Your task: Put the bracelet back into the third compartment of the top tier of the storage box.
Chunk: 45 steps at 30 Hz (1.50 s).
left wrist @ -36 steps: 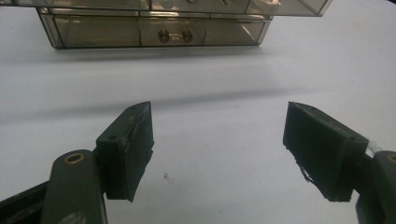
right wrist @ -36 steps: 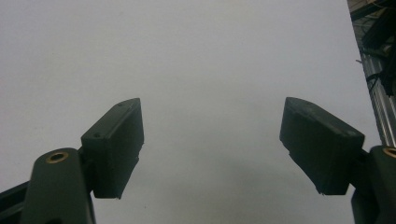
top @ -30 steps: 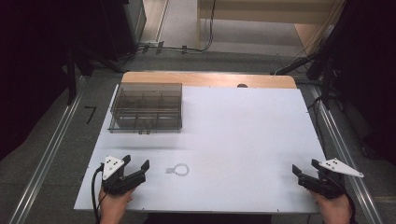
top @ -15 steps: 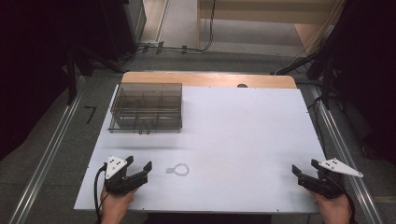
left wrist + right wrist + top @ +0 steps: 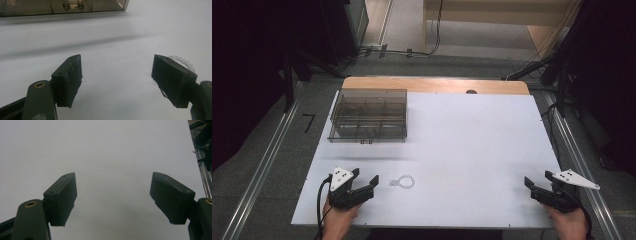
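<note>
The small ring of clear beads (image 5: 403, 181) lay on the white worktop (image 5: 472, 150) at about six o'clock, just beside the left gripper (image 5: 364, 183), its fingers spread wide and empty; the right gripper (image 5: 536, 185) sat well apart at four o'clock, fingers likewise apart; the smoky clear plastic compartment box (image 5: 368, 115) stood at ten o'clock; a flat, slippery ring could easily skid from closing fingers.

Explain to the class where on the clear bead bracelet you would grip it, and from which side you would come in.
The bead bracelet lies flat as an open ring on the white table, just right of the open left gripper. Probably best: come down from above, one jaw inside the ring and one outside, pinching its near-left arc. A sideways approach would likely just push it.
</note>
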### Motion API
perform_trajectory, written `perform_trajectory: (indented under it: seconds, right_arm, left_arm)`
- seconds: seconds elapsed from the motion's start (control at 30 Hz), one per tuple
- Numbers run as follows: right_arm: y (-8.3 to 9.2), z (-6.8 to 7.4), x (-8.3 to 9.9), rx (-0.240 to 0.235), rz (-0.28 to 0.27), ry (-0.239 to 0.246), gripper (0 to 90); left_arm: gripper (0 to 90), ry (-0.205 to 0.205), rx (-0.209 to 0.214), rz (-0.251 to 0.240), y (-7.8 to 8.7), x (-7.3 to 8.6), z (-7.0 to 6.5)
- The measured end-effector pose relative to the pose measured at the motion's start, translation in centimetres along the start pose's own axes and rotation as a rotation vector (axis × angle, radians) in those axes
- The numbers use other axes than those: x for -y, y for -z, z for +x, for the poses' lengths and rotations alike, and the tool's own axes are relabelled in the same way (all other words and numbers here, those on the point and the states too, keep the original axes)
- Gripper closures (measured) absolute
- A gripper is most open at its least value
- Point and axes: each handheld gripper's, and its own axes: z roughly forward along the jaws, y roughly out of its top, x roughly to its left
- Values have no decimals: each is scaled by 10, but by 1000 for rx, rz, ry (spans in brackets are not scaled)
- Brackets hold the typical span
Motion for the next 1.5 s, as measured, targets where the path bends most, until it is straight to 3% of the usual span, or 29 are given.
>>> perform_trajectory:
  seconds: [1.5]
  right_arm:
    - [-1,1,0,-2,9,7,202]
  left_arm:
    - [250,-62,73,94,-17,3,-14]
